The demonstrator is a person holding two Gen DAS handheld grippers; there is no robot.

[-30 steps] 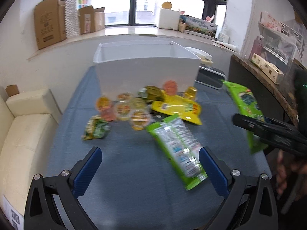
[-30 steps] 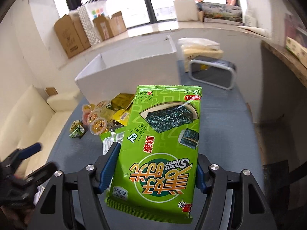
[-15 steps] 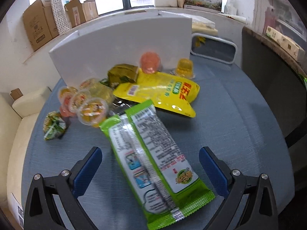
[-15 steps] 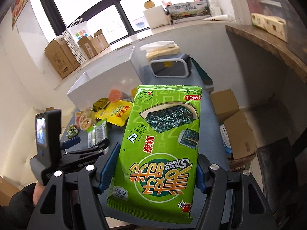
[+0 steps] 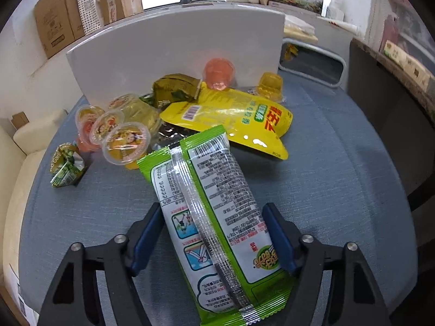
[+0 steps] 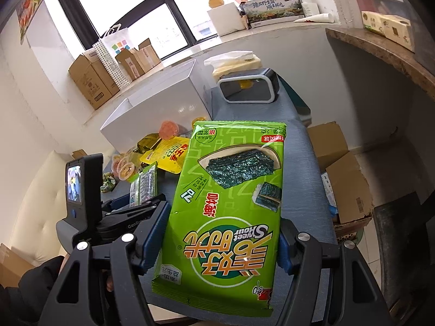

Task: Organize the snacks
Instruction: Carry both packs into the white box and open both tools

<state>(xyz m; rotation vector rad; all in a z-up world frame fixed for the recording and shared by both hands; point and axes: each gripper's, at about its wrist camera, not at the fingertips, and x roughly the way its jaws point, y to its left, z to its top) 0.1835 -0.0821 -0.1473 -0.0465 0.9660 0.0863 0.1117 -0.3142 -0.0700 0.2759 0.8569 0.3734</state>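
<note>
**A:** Snacks are mostly piled on the blue-grey worktop [image 5: 339, 179], bunched up against the front wall of the white bin [image 5: 174, 51]. What's each tool got?

**B:** Right tool [image 6: 220, 233] is clamped on the green seaweed pack [image 6: 231, 190], pads pressed on both long edges, pack sticking forward off the worktop. Left tool [image 5: 212, 236] has just been closing its jaws, and the long green-and-white wrapper [image 5: 209, 212] lies between them, back side up with the seam showing. Both blue pads look like they're touching its edges, but the wrapper isn't crumpled, so I can't tell if it's properly gripped.

**A:** How crowded around that wrapper?

**B:** Its far end runs up to the yellow pouch [image 5: 233, 116], whose lower edge sits just beside the wrapper's top corner. Left of that, a cluster of jelly cups [image 5: 119, 133] almost touches the wrapper's far left corner. A small green crinkled packet [image 5: 65, 168] sits apart, near the worktop's left edge. An orange cup [image 5: 219, 74] and a yellow cup [image 5: 269, 87] are right at the bin wall, plus an olive packet [image 5: 174, 89].

**A:** Any free room?

**B:** The right half of the worktop is bare fabric out to its rounded edge, and there's open cloth on the left side of the left tool too. A grey-rimmed tray thing [image 5: 312, 65] sits behind the bin's right corner. From the right wrist view, the person's dark sleeve [image 6: 32, 285] shows low on the left.
</note>
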